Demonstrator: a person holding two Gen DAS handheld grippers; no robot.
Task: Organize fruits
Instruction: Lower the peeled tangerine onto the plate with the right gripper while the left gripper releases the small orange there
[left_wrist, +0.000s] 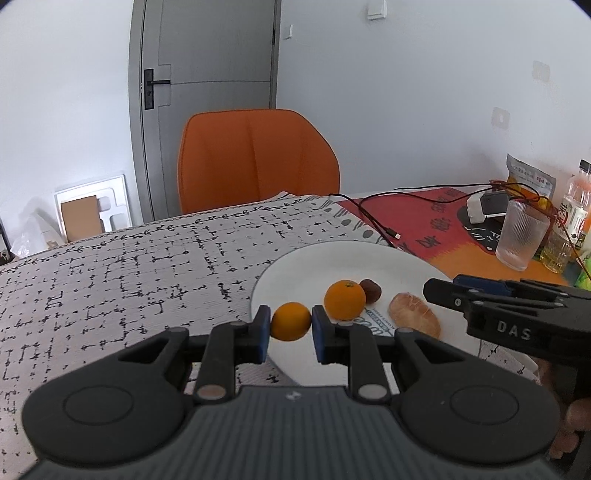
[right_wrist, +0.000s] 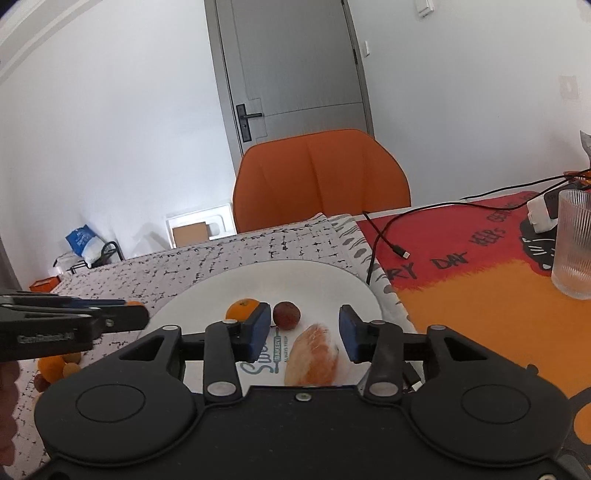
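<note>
My left gripper (left_wrist: 290, 322) is shut on a small orange (left_wrist: 291, 320), held at the near left rim of the white plate (left_wrist: 332, 264). On the plate lie a second orange (left_wrist: 344, 299), a dark brown round fruit (left_wrist: 371, 290) and a pale wrapped citrus segment (left_wrist: 415, 314). In the right wrist view my right gripper (right_wrist: 304, 332) stands open over the plate (right_wrist: 295, 280). The wrapped segment (right_wrist: 314, 356) lies below and between its blue pads, untouched. The brown fruit (right_wrist: 286, 314) and the orange (right_wrist: 241, 309) sit just beyond the left pad.
Several small fruits (right_wrist: 55, 365) lie on the patterned cloth left of the plate. A ribbed glass (right_wrist: 574, 243), a black cable (right_wrist: 384, 236) and a white charger stand on the red-orange mat to the right. An orange chair (left_wrist: 255, 158) is behind the table.
</note>
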